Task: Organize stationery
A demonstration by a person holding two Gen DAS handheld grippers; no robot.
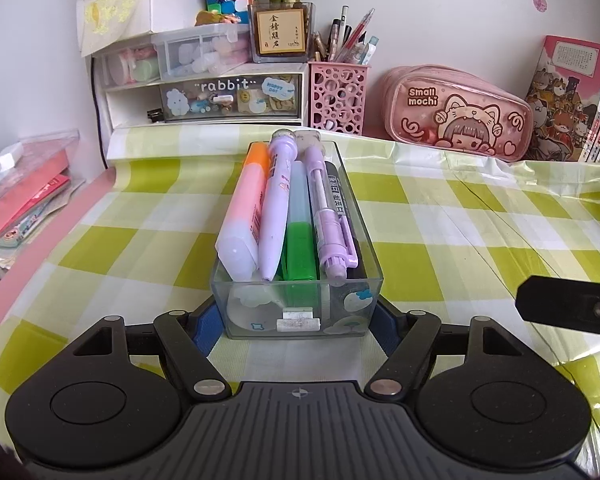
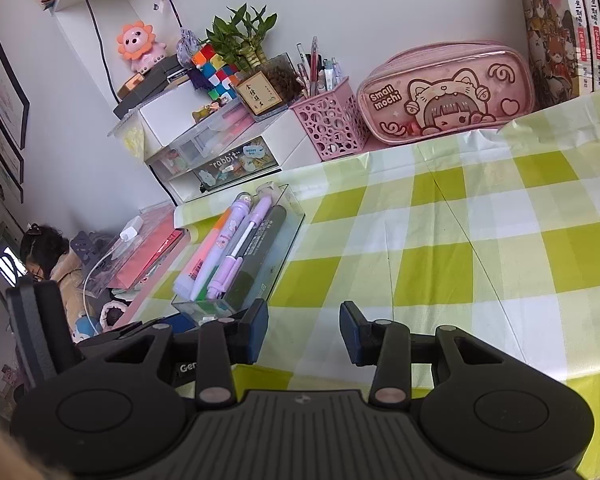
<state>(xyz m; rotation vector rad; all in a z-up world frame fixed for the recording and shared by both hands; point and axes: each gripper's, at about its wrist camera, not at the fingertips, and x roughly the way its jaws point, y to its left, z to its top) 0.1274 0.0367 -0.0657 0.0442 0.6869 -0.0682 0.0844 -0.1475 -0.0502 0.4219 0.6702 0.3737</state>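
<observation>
A clear plastic box (image 1: 296, 316) stands on the green-checked tablecloth (image 1: 460, 240), right in front of the left wrist camera. It holds an orange highlighter (image 1: 244, 216), a fat lilac pen (image 1: 276, 204), a green highlighter (image 1: 298, 248), a lilac mechanical pencil (image 1: 328, 220) and a black marker (image 1: 338, 196). My left gripper (image 1: 297, 330) is shut on the box's near end, with a blue pad against each side wall. My right gripper (image 2: 304, 334) is open over bare cloth just right of the box (image 2: 272, 232), with nothing between its fingers. Its tip (image 1: 568, 308) shows at the right edge of the left wrist view.
Along the back wall stand a white drawer unit marked "rabbit" (image 1: 228, 96), a pink pen cup (image 1: 338, 96), a pink "Small mochi" pencil case (image 1: 456, 112) and upright books (image 1: 572, 100). A clear folder with red items (image 1: 24, 184) lies off the table's left edge. A person (image 2: 44, 248) sits low at the left.
</observation>
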